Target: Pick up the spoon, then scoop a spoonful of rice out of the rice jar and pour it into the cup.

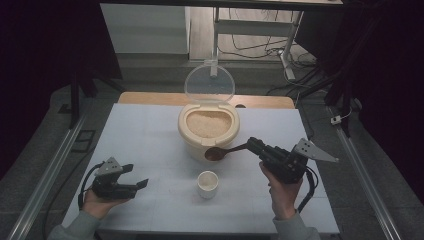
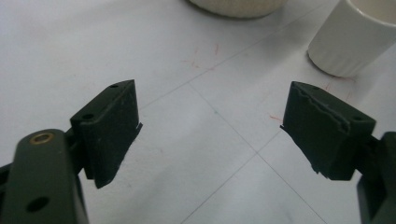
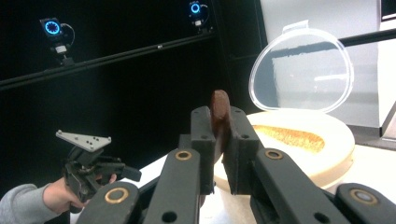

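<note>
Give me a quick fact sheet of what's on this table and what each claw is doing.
Table: white table top
Container: cream rice bin, filled with grains, its clear lid standing open
Cup: small white cup, in front of the bin
Spoon: brown wooden spoon, bowl end near the bin's front wall
Right claw: shut on the spoon's handle
Left claw: open, holds nothing, low over the table to the left of the cup
</note>
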Motion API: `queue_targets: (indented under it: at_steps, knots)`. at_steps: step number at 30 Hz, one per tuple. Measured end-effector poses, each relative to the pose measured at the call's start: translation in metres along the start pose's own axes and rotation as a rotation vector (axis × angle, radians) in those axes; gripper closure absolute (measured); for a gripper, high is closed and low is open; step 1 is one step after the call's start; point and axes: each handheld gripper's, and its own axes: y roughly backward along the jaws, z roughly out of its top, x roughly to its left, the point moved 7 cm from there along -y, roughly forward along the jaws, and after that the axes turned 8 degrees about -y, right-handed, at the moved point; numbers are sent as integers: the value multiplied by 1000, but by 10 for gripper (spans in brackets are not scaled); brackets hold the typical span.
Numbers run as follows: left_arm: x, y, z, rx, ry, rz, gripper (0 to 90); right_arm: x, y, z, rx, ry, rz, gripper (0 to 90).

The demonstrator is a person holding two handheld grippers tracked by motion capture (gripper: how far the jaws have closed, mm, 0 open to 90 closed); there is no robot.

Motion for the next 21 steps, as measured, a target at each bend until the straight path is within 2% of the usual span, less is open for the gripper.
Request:
queue_targets:
  at_steps: [4, 9, 11, 15, 21]
  knots:
    - [-2, -1, 1, 3, -10, 7, 163, 4, -2, 7, -11, 29, 7, 827]
    - [-2, -1, 1, 3, -8, 7, 162, 5, -5, 17, -34, 37, 8, 828]
    - [-2, 0, 1, 4, -8, 4, 161, 0, -8, 26, -56, 26, -8, 828]
    - [-2, -1, 1, 4, -13, 2, 161, -10, -15, 36, -61, 39, -41, 828]
    - [-3, -3, 0, 12, -15, -5, 161, -22, -22, 43, -70, 35, -73, 827]
